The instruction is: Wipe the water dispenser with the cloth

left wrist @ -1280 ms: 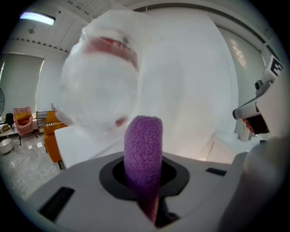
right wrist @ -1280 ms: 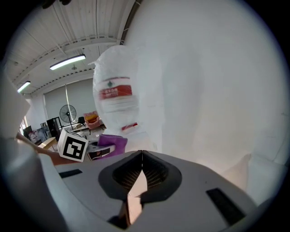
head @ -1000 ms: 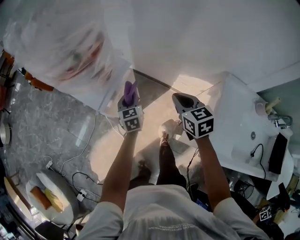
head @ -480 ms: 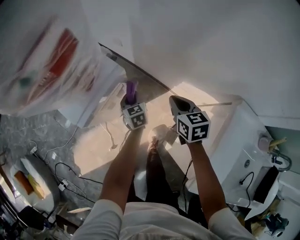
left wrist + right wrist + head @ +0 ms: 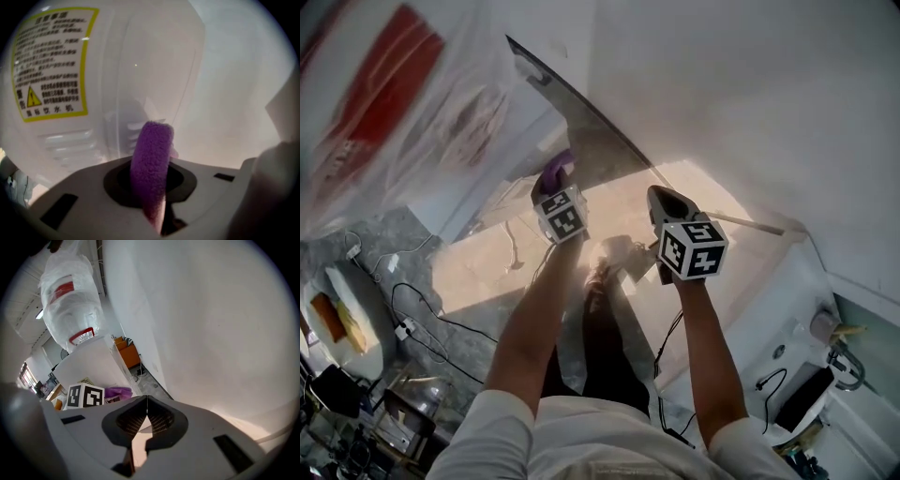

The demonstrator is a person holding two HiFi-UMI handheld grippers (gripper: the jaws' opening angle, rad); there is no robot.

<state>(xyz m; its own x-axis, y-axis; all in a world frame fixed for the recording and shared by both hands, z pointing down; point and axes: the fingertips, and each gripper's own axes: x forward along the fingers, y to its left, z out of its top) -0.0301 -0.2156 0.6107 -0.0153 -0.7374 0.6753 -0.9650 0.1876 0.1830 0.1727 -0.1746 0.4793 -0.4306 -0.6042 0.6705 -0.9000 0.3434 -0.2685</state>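
A purple cloth (image 5: 151,161) is pinched in my left gripper (image 5: 555,178), which is shut on it. The cloth's folded end points at the white back panel of the water dispenser (image 5: 154,79), close to it; a yellow-framed warning label (image 5: 49,61) sits at the upper left. In the head view the cloth (image 5: 554,170) lies against the dispenser's white side (image 5: 502,155), under the plastic-wrapped bottle (image 5: 384,103). My right gripper (image 5: 661,202) hangs to the right of the dispenser, shut and empty, facing the white wall. Its view shows the dispenser (image 5: 91,359), bottle (image 5: 70,310) and cloth (image 5: 117,392).
A white wall (image 5: 722,94) rises just behind both grippers. Cables (image 5: 422,309) trail on the grey floor at left beside a round plate (image 5: 342,319). A white unit with a tap (image 5: 844,361) stands at lower right. The person's legs and shoes (image 5: 609,258) are below.
The view has swung so the dispenser and bottle fill more of the upper left. My left gripper with the cloth has come closer to the dispenser's side. The right gripper keeps its place beside it.
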